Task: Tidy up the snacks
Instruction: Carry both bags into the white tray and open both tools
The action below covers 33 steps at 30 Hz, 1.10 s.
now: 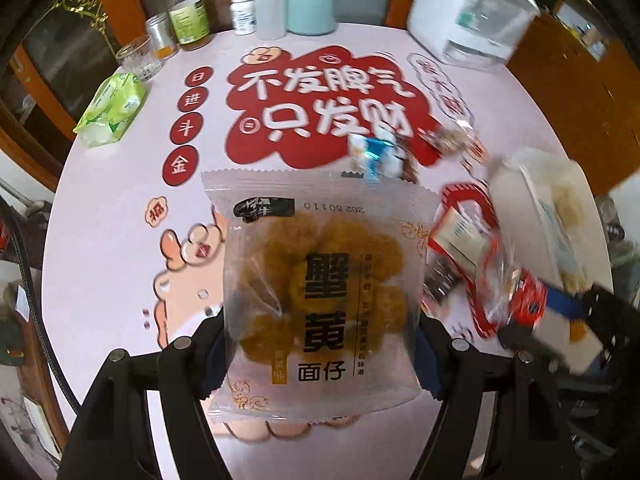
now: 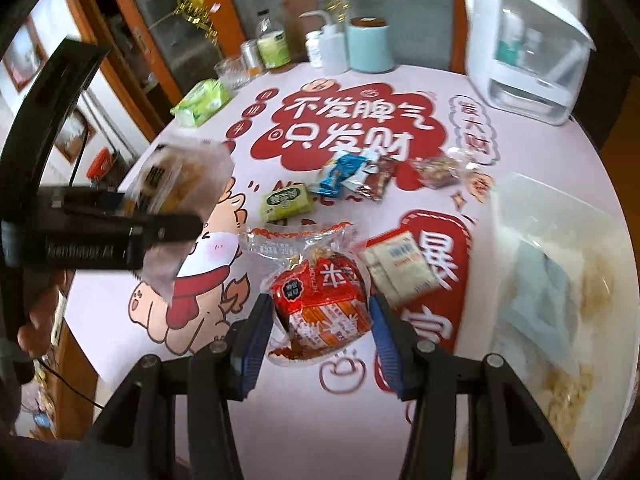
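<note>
My left gripper (image 1: 320,344) is shut on a clear packet of brown crab-roe noodle snack (image 1: 320,292), held above the round table; it also shows blurred in the right wrist view (image 2: 180,184). My right gripper (image 2: 320,328) is shut on a red snack packet (image 2: 320,304), which also shows in the left wrist view (image 1: 516,300). On the table lie a green packet (image 2: 286,202), a blue packet (image 2: 340,174), a dark brown packet (image 2: 380,180), a clear nut packet (image 2: 436,172) and a beige packet (image 2: 400,268). A clear plastic bin (image 2: 520,208) at the right holds several snacks.
The pink printed tablecloth (image 1: 120,208) covers the round table. At the back stand a teal canister (image 1: 312,4), bottles (image 1: 188,12), a glass (image 1: 138,58), a green tissue pack (image 1: 112,108) and a white appliance (image 1: 472,8). Wooden cabinets surround the table.
</note>
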Tool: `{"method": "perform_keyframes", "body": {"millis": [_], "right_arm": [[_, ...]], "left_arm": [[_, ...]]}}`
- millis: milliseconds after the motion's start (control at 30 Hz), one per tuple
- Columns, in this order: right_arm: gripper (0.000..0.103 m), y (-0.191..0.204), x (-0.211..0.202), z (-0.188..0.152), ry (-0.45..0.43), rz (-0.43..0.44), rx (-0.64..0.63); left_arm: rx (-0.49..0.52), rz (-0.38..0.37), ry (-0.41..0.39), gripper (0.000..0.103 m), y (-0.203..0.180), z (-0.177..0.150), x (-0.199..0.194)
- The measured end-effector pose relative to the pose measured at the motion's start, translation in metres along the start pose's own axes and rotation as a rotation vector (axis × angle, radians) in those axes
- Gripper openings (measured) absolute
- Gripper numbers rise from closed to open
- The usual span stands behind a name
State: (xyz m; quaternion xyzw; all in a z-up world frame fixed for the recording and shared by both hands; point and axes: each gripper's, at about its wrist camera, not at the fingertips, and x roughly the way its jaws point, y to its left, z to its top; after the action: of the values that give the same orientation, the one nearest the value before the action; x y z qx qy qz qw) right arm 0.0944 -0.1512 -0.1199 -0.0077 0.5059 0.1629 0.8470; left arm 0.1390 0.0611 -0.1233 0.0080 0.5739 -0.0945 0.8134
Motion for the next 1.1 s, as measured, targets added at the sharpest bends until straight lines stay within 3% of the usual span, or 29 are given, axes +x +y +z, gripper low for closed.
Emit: {"method": "perform_keyframes", "body": {"millis": [233, 433, 800, 1100], "right_arm": [[0.050, -0.036, -0.044, -0.024, -0.053, -0.042, 0.052], [0.050, -0.092, -0.078, -0.042, -0.110, -0.092, 0.157], [0.050, -0.201, -0.103, -0.065, -0.147, -0.187, 0.384], [0.050, -0.245, -0.124, -0.074, -0.231, -0.260, 0.446]], "left_arm": [[0.116, -0.011, -0.061, 0.074, -0.077, -0.006, -0.035], [0.202, -0.035, -0.098, 0.075, -0.149, 0.006, -0.047], [0.276, -0.061, -0.122, 0.075, -0.258, 0.037, -0.033], [0.305, -0.049, -0.113, 0.075, -0.316, 0.052, -0.008]]}}
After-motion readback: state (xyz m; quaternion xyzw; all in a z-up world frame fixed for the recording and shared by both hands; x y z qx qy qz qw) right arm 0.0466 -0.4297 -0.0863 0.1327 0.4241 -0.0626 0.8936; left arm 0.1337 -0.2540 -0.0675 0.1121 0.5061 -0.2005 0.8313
